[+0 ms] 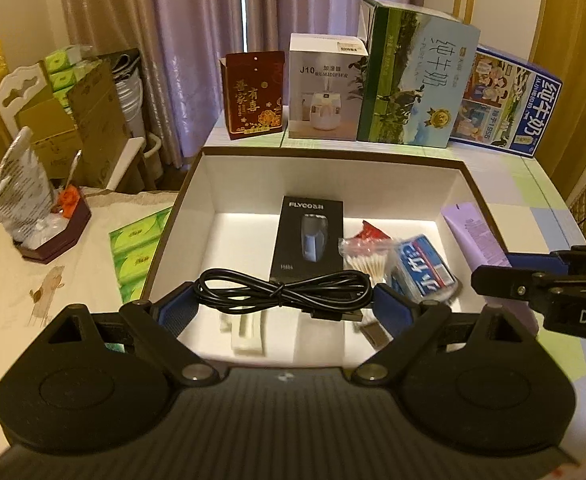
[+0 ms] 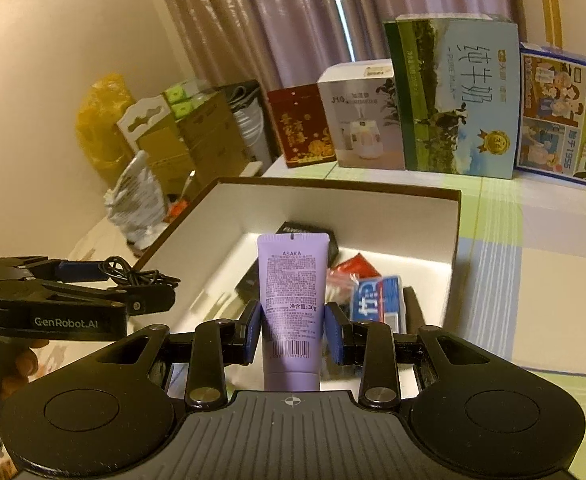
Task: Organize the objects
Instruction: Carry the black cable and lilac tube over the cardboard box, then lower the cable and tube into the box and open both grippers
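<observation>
A white open box [image 1: 449, 192] with brown outer walls holds a black shaver box [image 1: 307, 236], a bag of cotton swabs [image 1: 363, 258], a red packet [image 1: 375, 232] and a blue-and-white pack [image 1: 425, 268]. My left gripper [image 1: 283, 304] is shut on a coiled black USB cable [image 1: 283, 290] and holds it over the box's near side. My right gripper [image 2: 293, 330] is shut on a purple ASAKA tube [image 2: 293, 300], held over the box's right part [image 2: 453, 240]. The tube also shows in the left wrist view [image 1: 479, 240].
Cartons stand in a row behind the box: a red one [image 1: 253, 96], a humidifier box [image 1: 325, 88], a green milk carton [image 1: 413, 76], a blue milk carton [image 1: 505, 104]. Green tissue packs [image 1: 135, 248] and a tray of clutter [image 1: 49, 224] lie left.
</observation>
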`<state>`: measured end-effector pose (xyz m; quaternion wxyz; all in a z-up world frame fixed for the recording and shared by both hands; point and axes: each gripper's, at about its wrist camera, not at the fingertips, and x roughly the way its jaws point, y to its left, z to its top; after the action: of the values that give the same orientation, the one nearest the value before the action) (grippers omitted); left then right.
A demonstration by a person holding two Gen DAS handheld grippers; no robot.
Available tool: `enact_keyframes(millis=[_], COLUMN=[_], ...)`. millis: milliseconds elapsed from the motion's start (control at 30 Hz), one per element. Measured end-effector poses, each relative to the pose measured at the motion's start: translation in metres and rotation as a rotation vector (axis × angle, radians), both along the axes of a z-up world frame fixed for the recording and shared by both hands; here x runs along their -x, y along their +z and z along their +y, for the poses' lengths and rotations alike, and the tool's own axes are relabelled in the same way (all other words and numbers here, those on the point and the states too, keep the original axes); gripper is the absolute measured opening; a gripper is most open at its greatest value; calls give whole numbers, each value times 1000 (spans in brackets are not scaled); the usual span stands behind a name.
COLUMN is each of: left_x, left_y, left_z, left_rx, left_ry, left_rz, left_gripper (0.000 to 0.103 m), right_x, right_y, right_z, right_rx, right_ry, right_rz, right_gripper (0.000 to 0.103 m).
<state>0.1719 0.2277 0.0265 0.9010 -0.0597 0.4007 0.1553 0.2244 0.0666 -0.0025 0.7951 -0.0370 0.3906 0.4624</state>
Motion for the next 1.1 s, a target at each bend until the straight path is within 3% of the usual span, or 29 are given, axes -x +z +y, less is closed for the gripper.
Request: enact_keyframes(millis=[567,733,1100], left_x=[-85,-101,-118], left_y=[-53,-62,-75], left_z=[65,76,87], left_rx=[-15,-18,-9], left_ry=[-66,-77,-97], left_rz=[137,155,168], left_gripper=[91,91,92], right_x=[-68,-82,-81], right_y=[-56,-61,-65], right_z=[70,79,82], right_rx=[94,45,88], right_ry=[-179,-225,-218], right_rz=[128,147,125], right_gripper=[32,32,41])
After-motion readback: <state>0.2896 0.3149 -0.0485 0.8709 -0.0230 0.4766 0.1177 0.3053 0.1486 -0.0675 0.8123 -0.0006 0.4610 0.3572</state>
